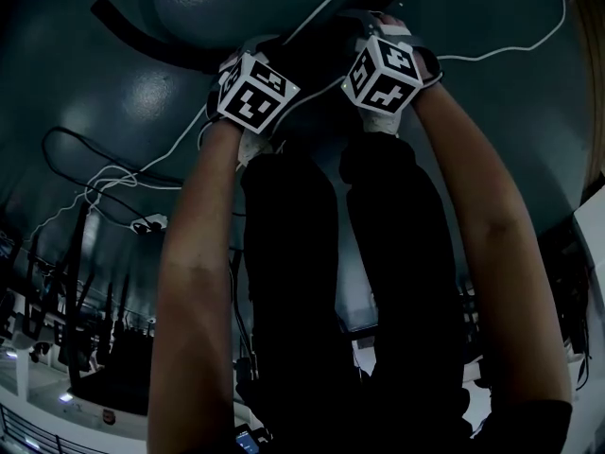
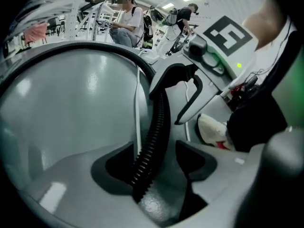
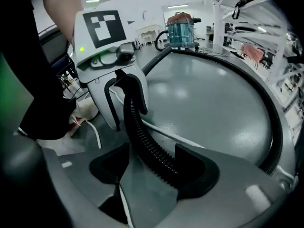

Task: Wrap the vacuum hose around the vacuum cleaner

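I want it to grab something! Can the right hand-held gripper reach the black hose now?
Probably yes: the right hand-held gripper is open and the black hose lies between its jaws, with nothing in the way.

Your head camera looks steeply down along your arms (image 1: 203, 282) to the floor (image 1: 142, 102). Each gripper camera sits low, close above the floor, and looks along its own jaws. The two face each other: the right gripper view shows the left gripper (image 3: 129, 118), and the left gripper view shows the right gripper (image 2: 166, 103). Both also share the hose (image 2: 152, 141) between them.
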`<state>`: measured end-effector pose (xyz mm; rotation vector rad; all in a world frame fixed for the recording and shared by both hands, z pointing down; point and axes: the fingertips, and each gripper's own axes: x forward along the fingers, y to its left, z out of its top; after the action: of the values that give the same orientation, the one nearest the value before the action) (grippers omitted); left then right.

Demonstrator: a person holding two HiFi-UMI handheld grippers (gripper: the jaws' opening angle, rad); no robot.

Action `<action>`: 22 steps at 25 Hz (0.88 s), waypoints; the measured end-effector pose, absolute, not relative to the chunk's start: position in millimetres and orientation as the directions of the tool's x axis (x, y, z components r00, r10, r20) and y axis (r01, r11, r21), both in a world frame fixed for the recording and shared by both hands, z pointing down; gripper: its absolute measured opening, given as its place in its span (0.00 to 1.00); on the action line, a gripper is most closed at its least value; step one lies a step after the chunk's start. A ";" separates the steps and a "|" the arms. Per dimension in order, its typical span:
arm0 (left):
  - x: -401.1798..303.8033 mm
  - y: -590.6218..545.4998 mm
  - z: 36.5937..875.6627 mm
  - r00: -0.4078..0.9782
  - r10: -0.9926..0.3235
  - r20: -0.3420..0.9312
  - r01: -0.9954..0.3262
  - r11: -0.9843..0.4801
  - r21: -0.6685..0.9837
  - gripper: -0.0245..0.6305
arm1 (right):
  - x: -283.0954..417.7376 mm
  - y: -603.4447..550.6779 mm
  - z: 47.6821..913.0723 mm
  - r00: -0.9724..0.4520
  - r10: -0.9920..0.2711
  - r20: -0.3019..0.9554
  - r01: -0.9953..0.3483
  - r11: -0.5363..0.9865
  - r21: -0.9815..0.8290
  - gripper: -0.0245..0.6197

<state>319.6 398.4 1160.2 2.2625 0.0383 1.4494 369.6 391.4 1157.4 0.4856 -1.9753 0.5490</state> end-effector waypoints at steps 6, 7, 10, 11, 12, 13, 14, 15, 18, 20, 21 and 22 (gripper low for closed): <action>314.9 398.4 1167.2 0.411 0.266 0.872 -0.178 -0.915 0.363 0.36 | 368.8 394.8 1172.6 -0.426 -0.071 0.902 -0.529 0.828 -0.185 0.49; 315.6 398.9 1167.8 0.403 0.278 0.872 -0.176 -0.911 0.372 0.36 | 369.1 395.4 1173.6 -0.428 -0.069 0.901 -0.523 0.832 -0.185 0.49; 316.2 400.7 1167.6 0.387 0.308 0.869 -0.178 -0.900 0.398 0.36 | 369.0 396.8 1173.5 -0.440 -0.066 0.896 -0.508 0.841 -0.188 0.50; 316.4 400.4 1167.9 0.387 0.311 0.868 -0.179 -0.898 0.402 0.36 | 369.2 396.5 1173.5 -0.442 -0.067 0.895 -0.502 0.845 -0.185 0.50; 317.0 399.7 1168.4 0.388 0.312 0.867 -0.179 -0.897 0.403 0.36 | 369.9 396.0 1174.0 -0.439 -0.068 0.896 -0.492 0.852 -0.177 0.50; 317.6 399.1 1168.9 0.389 0.311 0.867 -0.177 -0.899 0.401 0.36 | 370.7 396.0 1174.8 -0.433 -0.068 0.899 -0.479 0.862 -0.166 0.49; 317.9 399.0 1169.0 0.388 0.310 0.868 -0.172 -0.901 0.399 0.36 | 371.2 396.9 1175.5 -0.425 -0.065 0.903 -0.462 0.873 -0.155 0.49; 318.0 399.5 1168.7 0.386 0.311 0.869 -0.165 -0.903 0.397 0.37 | 371.3 398.5 1176.2 -0.418 -0.061 0.907 -0.446 0.883 -0.146 0.49; 316.9 403.2 1166.9 0.384 0.315 0.868 -0.121 -0.915 0.385 0.40 | 370.9 399.6 1178.8 -0.389 -0.053 0.920 -0.393 0.912 -0.113 0.46; 316.5 406.7 1165.7 0.382 0.308 0.871 -0.069 -0.931 0.359 0.45 | 371.8 398.4 1181.7 -0.360 -0.046 0.932 -0.339 0.937 -0.084 0.44; 317.0 408.3 1165.8 0.380 0.302 0.875 -0.054 -0.937 0.346 0.47 | 372.8 398.8 1183.6 -0.341 -0.041 0.939 -0.307 0.949 -0.070 0.44; 317.7 408.9 1166.5 0.378 0.293 0.878 -0.050 -0.941 0.336 0.47 | 373.9 399.5 1186.1 -0.320 -0.035 0.947 -0.276 0.959 -0.058 0.44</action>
<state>317.7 408.9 1166.5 2.3357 0.2142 1.5838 373.9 399.5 1186.1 0.2261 -1.8873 0.2452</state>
